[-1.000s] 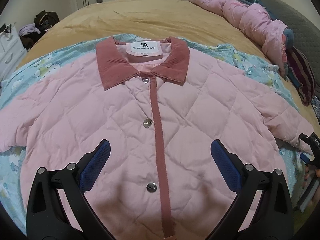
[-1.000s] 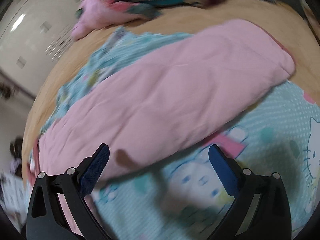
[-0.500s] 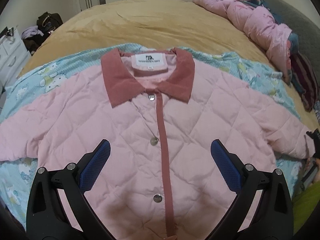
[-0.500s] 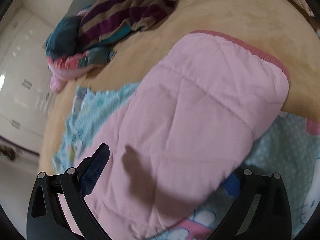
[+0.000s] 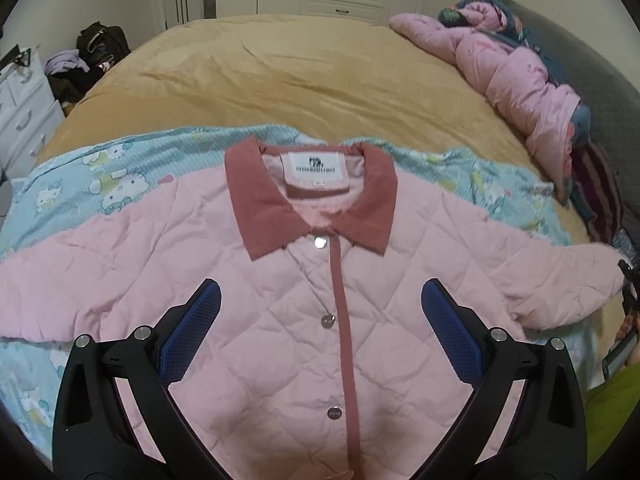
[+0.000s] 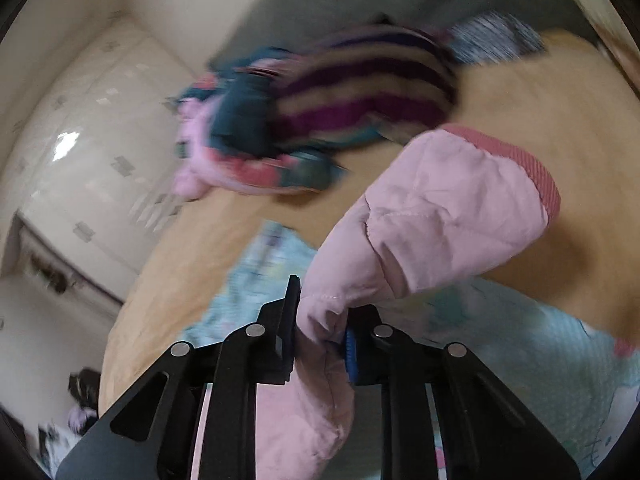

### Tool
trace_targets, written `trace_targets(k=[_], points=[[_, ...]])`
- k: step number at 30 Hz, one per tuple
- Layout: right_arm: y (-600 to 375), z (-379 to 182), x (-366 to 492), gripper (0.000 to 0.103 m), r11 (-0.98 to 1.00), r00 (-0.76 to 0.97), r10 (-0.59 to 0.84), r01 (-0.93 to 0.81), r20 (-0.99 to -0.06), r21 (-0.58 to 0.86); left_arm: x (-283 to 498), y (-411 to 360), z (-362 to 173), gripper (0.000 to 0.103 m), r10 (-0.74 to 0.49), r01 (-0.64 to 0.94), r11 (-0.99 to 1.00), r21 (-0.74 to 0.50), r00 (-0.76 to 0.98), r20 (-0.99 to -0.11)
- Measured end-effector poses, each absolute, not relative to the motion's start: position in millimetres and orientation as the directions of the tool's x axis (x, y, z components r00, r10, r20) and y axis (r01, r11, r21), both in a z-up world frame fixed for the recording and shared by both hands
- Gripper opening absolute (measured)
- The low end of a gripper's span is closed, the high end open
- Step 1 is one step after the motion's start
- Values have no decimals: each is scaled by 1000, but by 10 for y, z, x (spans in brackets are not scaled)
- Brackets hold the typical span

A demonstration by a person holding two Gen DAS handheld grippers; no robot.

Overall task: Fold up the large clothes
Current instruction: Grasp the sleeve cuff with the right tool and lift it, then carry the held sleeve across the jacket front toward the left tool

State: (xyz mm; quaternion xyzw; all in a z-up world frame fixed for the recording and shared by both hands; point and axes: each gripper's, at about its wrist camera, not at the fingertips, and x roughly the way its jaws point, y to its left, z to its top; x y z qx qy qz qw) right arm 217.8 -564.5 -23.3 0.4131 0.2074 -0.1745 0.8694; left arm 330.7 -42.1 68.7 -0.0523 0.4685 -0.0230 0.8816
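Note:
A pink quilted jacket (image 5: pixel 280 320) with a dark rose collar lies face up, buttoned, on a light blue cartoon-print sheet (image 5: pixel 100 184). My left gripper (image 5: pixel 320 328) is open and empty, hovering above the jacket's chest. My right gripper (image 6: pixel 320 340) is shut on the jacket's right sleeve (image 6: pixel 440 216) and holds it lifted off the bed, the rose cuff (image 6: pixel 532 172) hanging free. The right gripper shows at the far right edge of the left wrist view (image 5: pixel 628 292), at the sleeve's end.
The tan bedspread (image 5: pixel 304 72) covers the bed beyond the jacket. A heap of pink and striped clothes (image 5: pixel 520 80) lies along the right side by the grey headboard (image 5: pixel 600 72). White drawers (image 5: pixel 24 112) and a dark bag (image 5: pixel 100 44) stand at left.
My right gripper has closed on the sleeve and lifted it off the bed. My left gripper has pulled back and risen, so the jacket sits lower in its view.

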Motion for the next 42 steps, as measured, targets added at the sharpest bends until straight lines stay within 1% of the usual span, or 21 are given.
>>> trace_targets(k=[4,11,15,18,21,25,28,31,39,42], points=[[-5279,246,2356,16,699,905,-75,348,-420,625,3339,-290,842,94,-146,1,984,-177,571,-808],[-4445,936,2691,15,819,956,49,128,-291,559,3386,42,1128,94,-134,-24,982,-189,617,-776],[-3981,1149,2827,15,851,960,124,27,-252,524,3360,297,1236,94,-139,-48,974,-220,640,-756],[-3552,1235,2904,15,880,954,179,-46,-239,473,3323,506,1253,94,-184,-53,957,-287,651,-737],[-3174,1234,2936,15,896,942,234,-113,-240,430,3300,705,1228,94,-251,-34,931,-362,662,-706],[-2719,1177,3055,15,897,918,300,-179,-259,405,3298,899,1181,94,-269,-51,910,-411,681,-681],[-2288,1040,3074,15,905,895,336,-221,-293,364,3300,1020,1108,94,-322,-40,879,-476,685,-653],[-1948,880,3083,15,907,872,369,-263,-321,328,3275,1102,1005,94,-357,-28,856,-516,690,-630],[-1040,263,3107,15,901,786,431,-353,-443,251,3220,1271,673,94,-401,-25,822,-570,684,-610],[-735,-6,3088,15,896,740,443,-379,-506,232,3215,1330,550,94,-421,-24,806,-592,680,-600]])
